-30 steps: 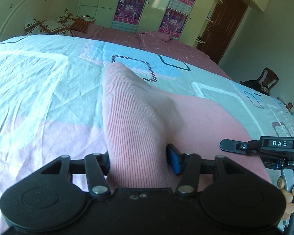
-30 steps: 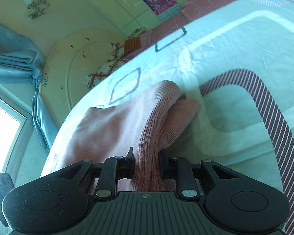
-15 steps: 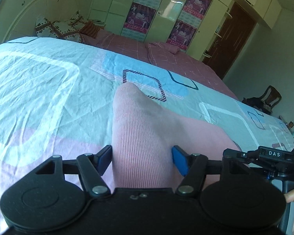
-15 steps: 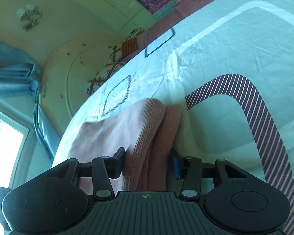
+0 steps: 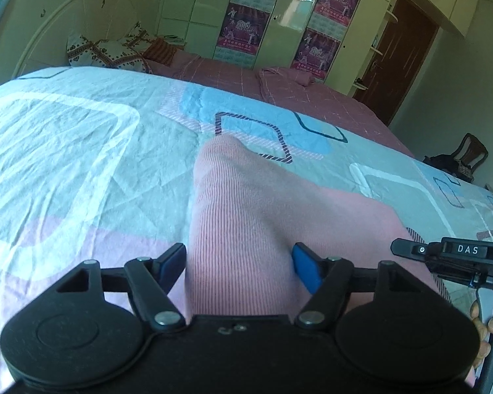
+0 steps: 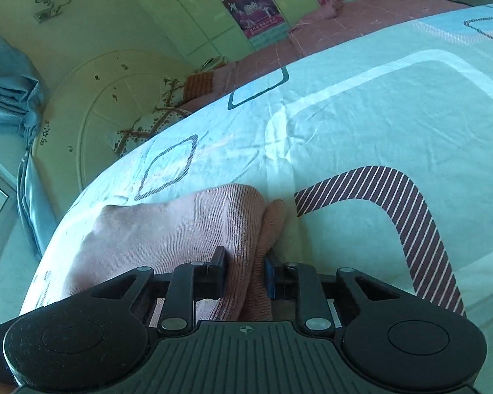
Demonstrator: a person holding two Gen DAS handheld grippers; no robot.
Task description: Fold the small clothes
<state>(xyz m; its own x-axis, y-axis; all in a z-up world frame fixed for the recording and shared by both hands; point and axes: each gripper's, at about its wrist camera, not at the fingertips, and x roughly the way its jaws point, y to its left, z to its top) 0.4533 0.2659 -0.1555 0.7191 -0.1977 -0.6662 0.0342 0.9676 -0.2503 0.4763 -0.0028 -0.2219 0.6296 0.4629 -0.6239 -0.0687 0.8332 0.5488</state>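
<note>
Patterned bedsheet (image 5: pixel 82 151), pillows (image 5: pixel 105 52), wardrobe (image 5: pixel 197 13)

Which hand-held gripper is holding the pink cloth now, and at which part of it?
The right hand-held gripper is closing on a bunched fold of the pink garment. The left hand-held gripper is opening, the cloth lying loosely between its jaws.

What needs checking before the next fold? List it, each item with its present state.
1. Left gripper free of the pink ribbed knit garment: ok; jaws opening, cloth between them, pads look clear of it.
2. Right gripper holding the garment: ok; jaws closing on a bunched fold.
3. Garment lying flat on the patterned bedsheet: not ok; it is humped up.
4. Fold edges aligned: cannot tell; hidden under the grippers.
</note>
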